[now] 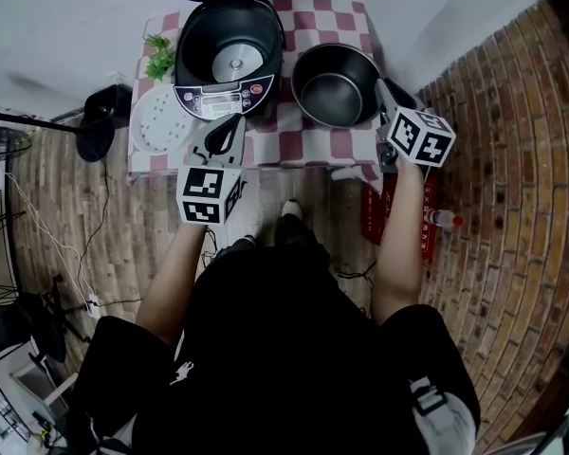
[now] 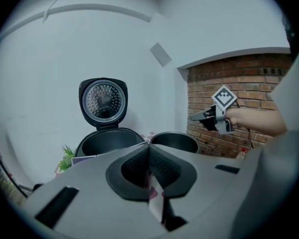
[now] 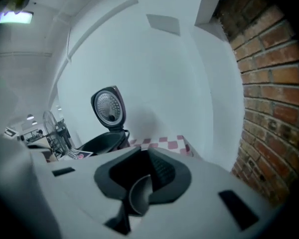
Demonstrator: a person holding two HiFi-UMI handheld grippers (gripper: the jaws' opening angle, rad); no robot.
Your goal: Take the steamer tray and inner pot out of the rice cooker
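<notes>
Both of the task's things look to be out already. The steamer tray [image 1: 159, 121] lies flat on the counter [image 1: 313, 145] at the left of the open rice cooker [image 1: 223, 95], close to the counter's left edge. The inner pot [image 1: 337, 85] stands upright at centre right of the frame, just beside the cooker, whose well shows only its heating plate.

Our left gripper [image 1: 229, 126] hangs in front of the cooker's panel with its fingers [image 2: 134, 168] pressed together on nothing. Our right gripper [image 1: 381, 88] sits at the pot's right rim; its fingers [image 3: 164, 171] stand a narrow slot apart, with nothing pinched between them.

We judge that what remains is a clean retreat. To do it well, we should draw the right gripper away from the rim without nudging the pot, keep the left one off the tray, and check that both pieces rest fully on the counter.
</notes>
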